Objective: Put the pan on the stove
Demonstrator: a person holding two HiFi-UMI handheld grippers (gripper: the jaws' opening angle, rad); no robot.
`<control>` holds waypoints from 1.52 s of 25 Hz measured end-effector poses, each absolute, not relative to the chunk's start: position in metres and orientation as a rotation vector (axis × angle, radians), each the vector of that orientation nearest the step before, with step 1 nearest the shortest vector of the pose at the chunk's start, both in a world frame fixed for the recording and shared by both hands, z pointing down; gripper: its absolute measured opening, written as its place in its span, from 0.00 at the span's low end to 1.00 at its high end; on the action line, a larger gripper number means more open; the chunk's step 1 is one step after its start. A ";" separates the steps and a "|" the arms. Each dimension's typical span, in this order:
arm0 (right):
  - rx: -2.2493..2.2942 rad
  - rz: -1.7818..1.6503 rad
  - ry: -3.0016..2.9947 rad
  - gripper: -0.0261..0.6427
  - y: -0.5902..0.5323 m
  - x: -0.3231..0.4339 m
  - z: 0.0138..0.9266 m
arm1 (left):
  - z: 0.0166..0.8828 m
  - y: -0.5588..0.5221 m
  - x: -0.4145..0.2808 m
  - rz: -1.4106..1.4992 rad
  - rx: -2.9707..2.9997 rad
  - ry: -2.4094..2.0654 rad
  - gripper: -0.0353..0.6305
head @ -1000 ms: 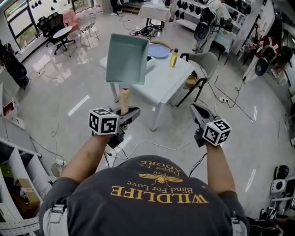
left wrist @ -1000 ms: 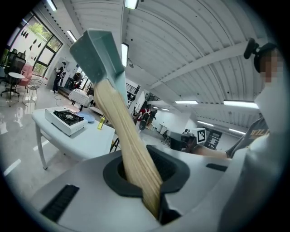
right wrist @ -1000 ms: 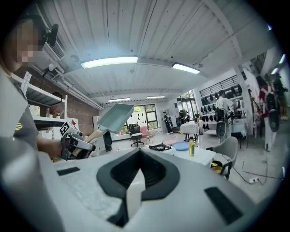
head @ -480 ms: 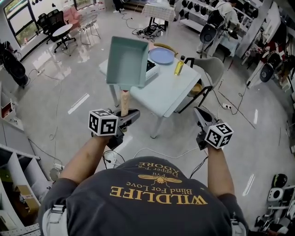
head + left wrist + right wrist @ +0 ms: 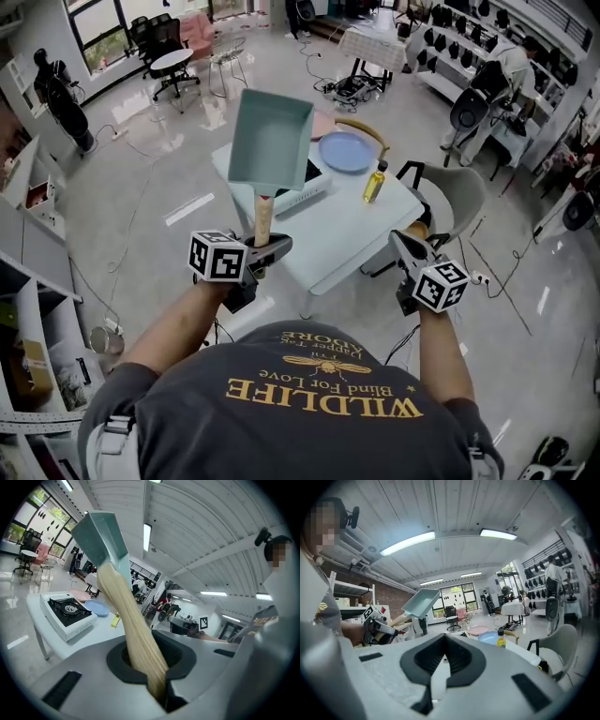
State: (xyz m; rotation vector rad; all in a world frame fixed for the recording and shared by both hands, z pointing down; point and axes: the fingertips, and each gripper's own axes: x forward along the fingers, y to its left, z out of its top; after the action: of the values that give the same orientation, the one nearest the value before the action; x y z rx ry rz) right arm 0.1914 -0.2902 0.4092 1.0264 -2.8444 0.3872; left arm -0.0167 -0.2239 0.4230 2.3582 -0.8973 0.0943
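The white bench (image 5: pixel 361 225) is getting closer than a second ago. The left hand-held gripper (image 5: pixel 269 247) is clamping the teal pan (image 5: pixel 270 141) by its wooden handle (image 5: pixel 263 216), and the right hand-held gripper (image 5: pixel 400 241) is closed, empty.

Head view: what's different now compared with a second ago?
The person has carried the pan closer to the white table; the stove now shows right behind the pan. Unchanged: the left gripper has its jaws still clamped on the pan's wooden handle, the right gripper stays shut and empty, and the pan is still held in the air.
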 end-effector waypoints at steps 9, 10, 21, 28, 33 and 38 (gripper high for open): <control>0.916 0.435 -2.874 0.04 -0.359 0.202 0.430 | 0.436 -0.276 0.017 0.167 2.339 -0.931 0.10; 0.917 0.447 -2.869 0.04 -0.362 0.197 0.434 | 0.438 -0.279 0.015 0.167 2.340 -0.920 0.10; 1.051 0.451 -2.786 0.04 -0.379 0.161 0.432 | 0.456 -0.317 -0.035 0.255 2.366 -0.618 0.10; 1.116 0.467 -2.747 0.04 -0.395 0.123 0.431 | 0.475 -0.335 -0.098 0.332 2.338 -0.501 0.10; 1.133 0.479 -2.724 0.04 -0.410 0.101 0.431 | 0.501 -0.353 -0.138 0.383 2.280 -0.503 0.10; 1.133 0.490 -2.701 0.04 -0.429 0.081 0.430 | 0.517 -0.370 -0.163 0.410 2.229 -0.474 0.11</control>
State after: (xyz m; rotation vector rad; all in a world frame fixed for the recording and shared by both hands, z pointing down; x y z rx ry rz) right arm 0.0814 -0.4289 0.4302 1.1329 -2.7009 0.4900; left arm -0.1632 -0.3703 0.5171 2.2285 -0.4738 0.4100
